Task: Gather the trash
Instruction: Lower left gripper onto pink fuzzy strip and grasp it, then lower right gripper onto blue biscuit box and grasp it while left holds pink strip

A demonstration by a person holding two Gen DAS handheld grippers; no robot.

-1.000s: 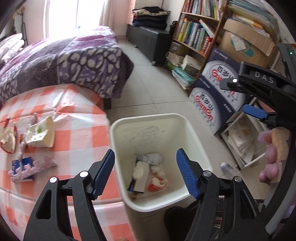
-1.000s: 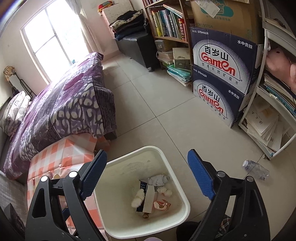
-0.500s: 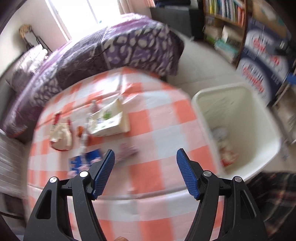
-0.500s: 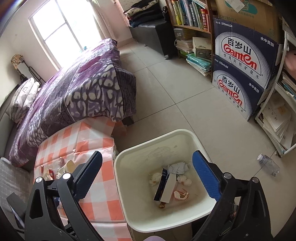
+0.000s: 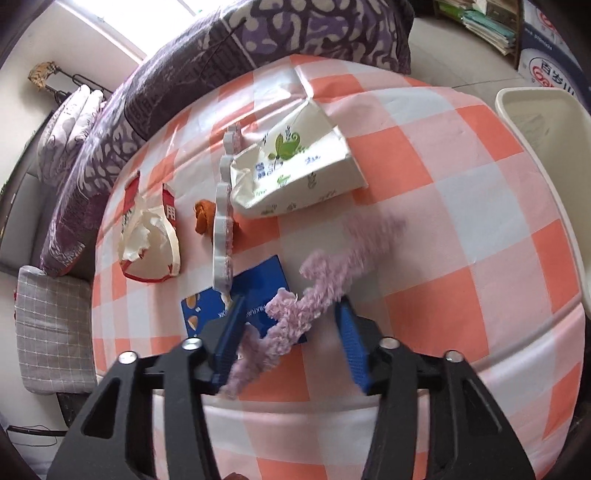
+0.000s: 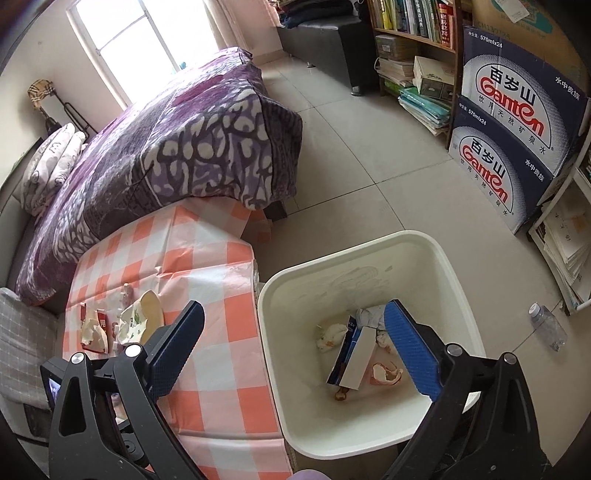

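My left gripper (image 5: 290,314) is open, its blue fingers on either side of a fluffy pink strip (image 5: 314,291) that lies over a blue packet (image 5: 240,299) on the checked table (image 5: 424,229). Also on the table are a white tissue pack (image 5: 291,166), a torn red and white wrapper (image 5: 149,236), an orange scrap (image 5: 203,219) and a white foam strip (image 5: 223,236). My right gripper (image 6: 295,347) is open and empty above the white bin (image 6: 369,328), which holds a box (image 6: 351,354), crumpled tissues and scraps.
A purple patterned bed (image 6: 166,147) stands beyond the table. Stacked water cartons (image 6: 517,122), a bookshelf (image 6: 413,33) and a plastic bottle (image 6: 548,326) on the floor are to the right of the bin. A grey cushion (image 5: 51,328) lies left of the table.
My left gripper has swung from over the bin to the table and come down around the pink strip. My right gripper has drifted slightly and stays over the bin.
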